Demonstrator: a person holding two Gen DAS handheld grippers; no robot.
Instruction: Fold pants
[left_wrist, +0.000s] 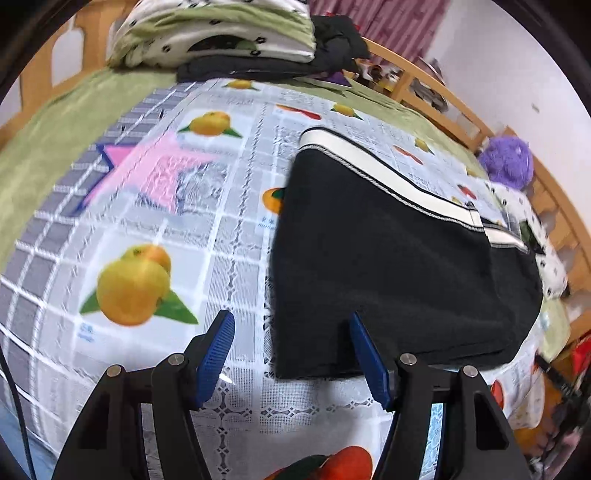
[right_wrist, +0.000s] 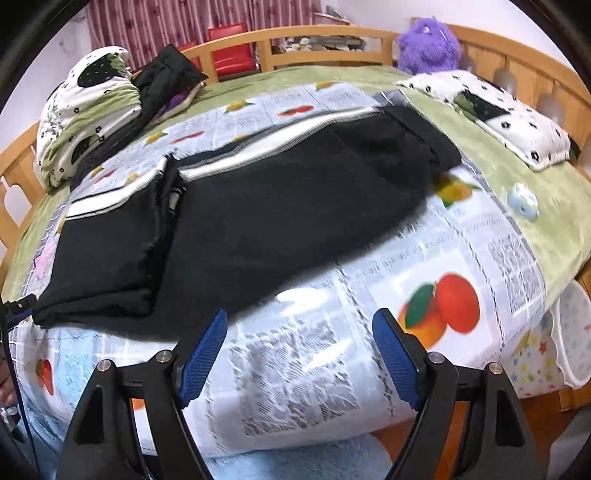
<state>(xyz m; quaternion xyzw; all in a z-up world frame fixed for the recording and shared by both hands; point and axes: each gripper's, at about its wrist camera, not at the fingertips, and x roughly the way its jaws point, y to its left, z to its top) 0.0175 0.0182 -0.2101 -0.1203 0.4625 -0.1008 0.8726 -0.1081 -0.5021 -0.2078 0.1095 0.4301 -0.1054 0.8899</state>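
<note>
Black pants (left_wrist: 388, 258) with a white side stripe lie flat and folded over on a fruit-print cloth (left_wrist: 147, 221) spread on the bed. In the left wrist view my left gripper (left_wrist: 291, 315) is open, hovering at the near left corner of the pants. Its right fingertip (left_wrist: 356, 325) overlaps the pants' near edge, and the pads do not press on anything. In the right wrist view the pants (right_wrist: 277, 206) stretch across the middle, one layer laid over another at the left. My right gripper (right_wrist: 301, 314) is open just in front of their near edge, with only cloth showing between its fingers.
A folded green-and-white quilt (left_wrist: 214, 33) and dark clothes (right_wrist: 166, 77) are piled at the far end. A purple plush toy (right_wrist: 428, 44) and a white pillow (right_wrist: 495, 114) lie by the wooden bed rail (right_wrist: 325, 37). A white basin (right_wrist: 572, 332) stands beside the bed.
</note>
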